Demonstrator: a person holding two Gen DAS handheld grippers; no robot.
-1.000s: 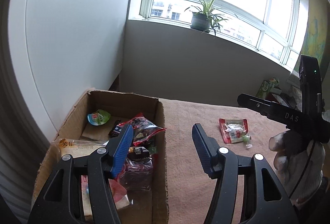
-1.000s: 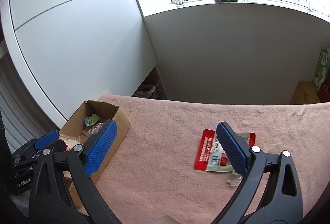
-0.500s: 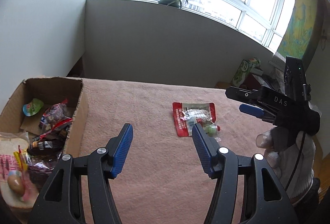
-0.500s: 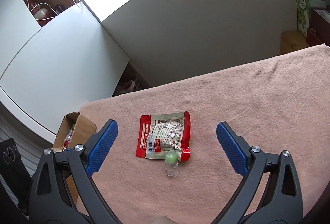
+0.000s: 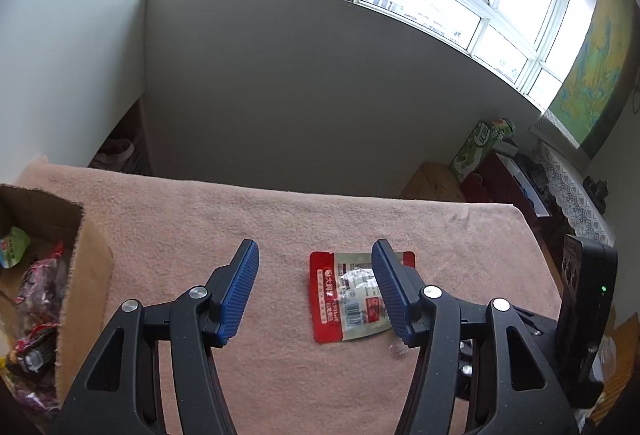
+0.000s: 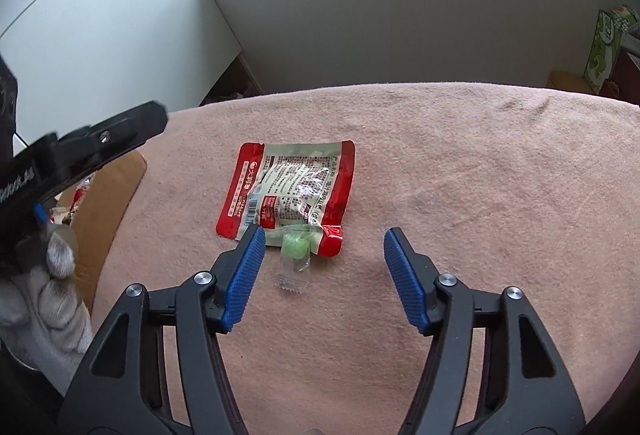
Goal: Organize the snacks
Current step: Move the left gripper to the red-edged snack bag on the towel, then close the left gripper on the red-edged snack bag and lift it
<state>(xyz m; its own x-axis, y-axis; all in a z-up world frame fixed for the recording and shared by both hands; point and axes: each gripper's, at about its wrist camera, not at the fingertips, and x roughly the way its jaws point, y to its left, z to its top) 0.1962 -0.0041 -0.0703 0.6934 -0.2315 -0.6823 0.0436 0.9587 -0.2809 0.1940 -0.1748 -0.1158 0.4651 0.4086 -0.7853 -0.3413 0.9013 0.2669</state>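
red-edged snack packet (image 6: 286,193) with a small green candy (image 6: 296,249) at its near edge lies flat on the pink towel (image 6: 460,195), right of the cardboard box (image 5: 86,275). right gripper (image 6: 322,267) has dropped closer, its jaws just narrowing but apart, nothing pinched; left gripper (image 5: 314,285) swung over from the box, also closing, empty.

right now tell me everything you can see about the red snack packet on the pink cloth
The red snack packet is a flat, roughly rectangular pouch of shiny, crinkled plastic, red along its edges with a pale printed panel of small text and a barcode. It lies flat on the pink cloth, unopened as far as can be seen. A small green candy in a clear wrapper rests on its near edge. No fingers touch it: the right gripper stands open just short of it, the left gripper open above it.
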